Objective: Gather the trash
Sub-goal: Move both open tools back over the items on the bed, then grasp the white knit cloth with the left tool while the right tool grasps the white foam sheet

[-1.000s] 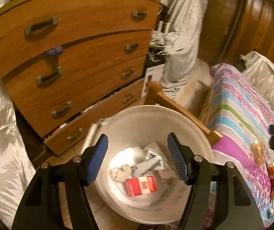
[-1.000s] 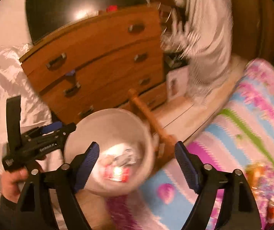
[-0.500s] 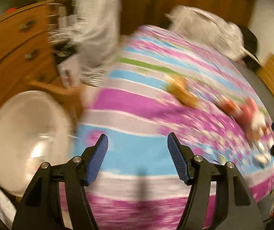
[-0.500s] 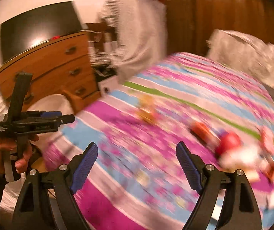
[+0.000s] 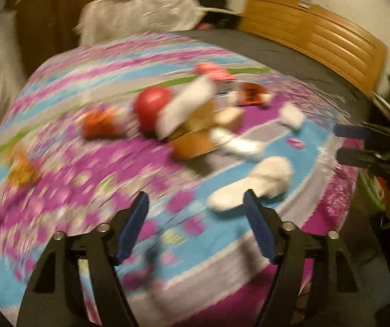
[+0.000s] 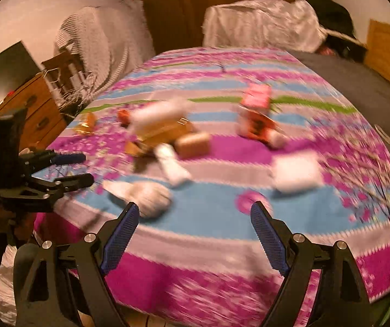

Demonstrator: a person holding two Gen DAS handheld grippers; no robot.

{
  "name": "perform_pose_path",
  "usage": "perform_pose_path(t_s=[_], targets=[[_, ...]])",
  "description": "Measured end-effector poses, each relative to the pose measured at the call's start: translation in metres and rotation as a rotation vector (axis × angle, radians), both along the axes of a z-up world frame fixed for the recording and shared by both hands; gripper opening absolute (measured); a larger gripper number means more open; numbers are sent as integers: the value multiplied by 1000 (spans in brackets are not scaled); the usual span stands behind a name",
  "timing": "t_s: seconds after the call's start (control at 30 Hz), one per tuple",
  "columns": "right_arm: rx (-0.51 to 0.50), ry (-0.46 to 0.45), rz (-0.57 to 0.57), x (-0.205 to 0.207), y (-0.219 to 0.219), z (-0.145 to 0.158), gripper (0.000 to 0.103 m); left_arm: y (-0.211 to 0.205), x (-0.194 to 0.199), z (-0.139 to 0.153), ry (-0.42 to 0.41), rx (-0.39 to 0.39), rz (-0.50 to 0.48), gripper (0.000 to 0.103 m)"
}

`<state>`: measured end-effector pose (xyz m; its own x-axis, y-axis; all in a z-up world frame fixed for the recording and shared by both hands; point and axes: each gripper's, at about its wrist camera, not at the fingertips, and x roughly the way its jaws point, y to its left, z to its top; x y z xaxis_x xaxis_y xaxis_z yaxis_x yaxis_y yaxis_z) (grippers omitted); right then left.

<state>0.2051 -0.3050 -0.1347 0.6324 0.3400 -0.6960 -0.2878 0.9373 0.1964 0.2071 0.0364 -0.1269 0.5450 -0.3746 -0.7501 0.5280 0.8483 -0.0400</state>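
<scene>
Two hand-held grippers hang over a bed spread with a pink, blue and grey striped bedspread (image 6: 195, 218), where trash lies scattered and motion-blurred. The left gripper (image 5: 196, 209) has its jaws opening, nothing between them; a crumpled white tissue (image 5: 252, 182) lies just beyond its right fingertip. The right gripper (image 6: 195, 212) stands wide and empty. Farther up the bedspread sit a brown cardboard box (image 6: 165, 133), a pink packet (image 6: 257, 96) and a white wad (image 6: 296, 173). A wooden headboard (image 5: 317, 38) rises behind.
</scene>
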Motion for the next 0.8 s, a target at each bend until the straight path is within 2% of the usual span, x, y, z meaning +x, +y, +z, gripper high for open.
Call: perform_pose_path(t_s=[0.13,0.2,0.27,0.43,0.57,0.7,0.8], targets=[[0,8,-7,-1,-36,-10,84,-41,-1,-1,-49,66,-164,76],[-26,-6,34,2,-48,-10,84,-57,1,-3,-63,95,-217,77],[-117,-33,124,11,-50,-7,84,-70,6,-7,-41,121,-290,77],[-445,-79,411,51,-49,8,84,-86,15,-15,5,159,-372,77],[-709,8,645,98,-44,1,84,-92,24,-15,49,161,-408,77],[-793,98,810,124,-27,-15,84,-100,28,-23,101,194,-458,77],[-848,142,886,135,-15,-30,84,-105,31,-32,134,232,-481,77]])
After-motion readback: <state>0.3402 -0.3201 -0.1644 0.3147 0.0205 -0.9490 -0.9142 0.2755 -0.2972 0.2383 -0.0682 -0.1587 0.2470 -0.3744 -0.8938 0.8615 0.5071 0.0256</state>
